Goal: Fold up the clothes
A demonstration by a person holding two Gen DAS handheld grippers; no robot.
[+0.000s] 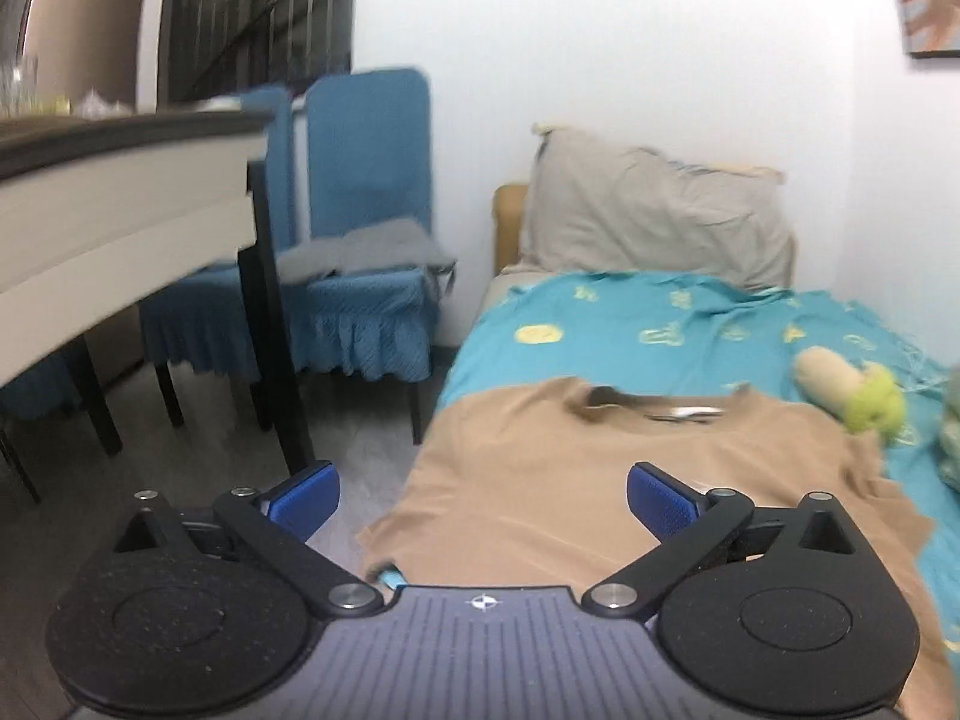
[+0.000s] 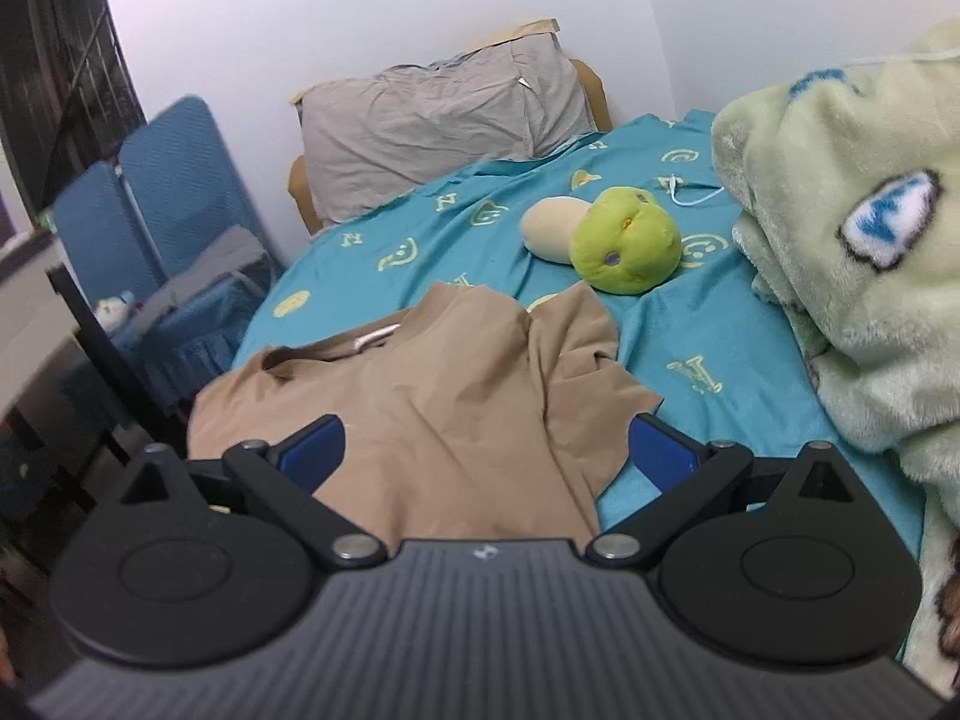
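White walls close in a small bedroom where a bed (image 2: 690,324) covered by a teal sheet runs toward a grey pillow (image 2: 438,120) at its head. On the sheet lies a tan T-shirt (image 2: 420,402), spread with its collar toward the pillow; in the right wrist view one sleeve is folded and rumpled on its right side. Just beyond that sleeve sits a green plush toy (image 2: 624,246), and a pale green fleece blanket (image 2: 852,276) is heaped along the right. Both grippers hang above the near end of the shirt. The left gripper (image 1: 483,501) stands wide apart with nothing between its blue pads, and the right gripper (image 2: 486,456) is likewise spread wide and empty. Blue-covered chairs (image 1: 366,228) stand beside the bed, next to a table (image 1: 120,198).
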